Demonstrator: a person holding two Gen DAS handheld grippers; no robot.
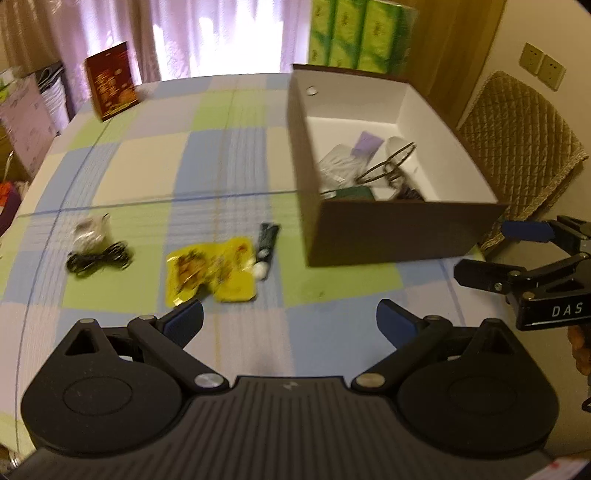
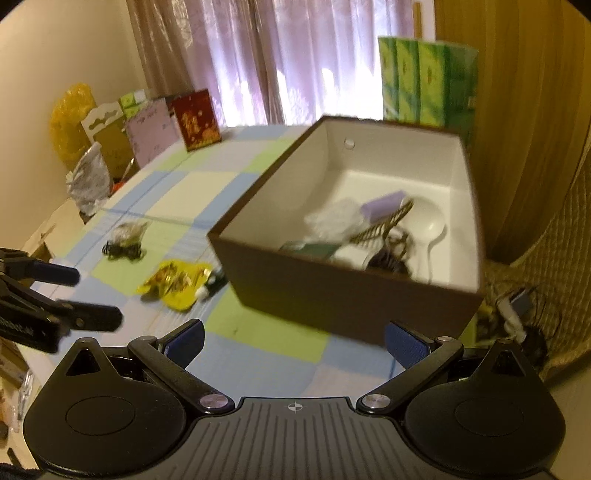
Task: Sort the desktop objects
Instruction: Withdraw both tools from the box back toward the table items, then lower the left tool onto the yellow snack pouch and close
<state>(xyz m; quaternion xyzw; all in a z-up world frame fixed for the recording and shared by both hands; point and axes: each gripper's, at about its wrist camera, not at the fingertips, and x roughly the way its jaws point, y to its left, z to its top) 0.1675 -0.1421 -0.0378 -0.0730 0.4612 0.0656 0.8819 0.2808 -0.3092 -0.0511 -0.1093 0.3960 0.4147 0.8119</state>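
My left gripper hangs open and empty above the checked tablecloth. Just ahead of it lie a yellow snack packet and a dark tube with a white cap. Further left are a coiled black cable and a small clear bag. A brown box with a white inside stands to the right and holds several items, among them a white spoon and a purple pack. My right gripper, open and empty, hovers before the box's near wall; it also shows at the right.
A red printed box stands at the table's far left corner. Green tissue packs rise behind the brown box. A chair with a quilted cover sits right of the table. Bags and cartons crowd the table's left side.
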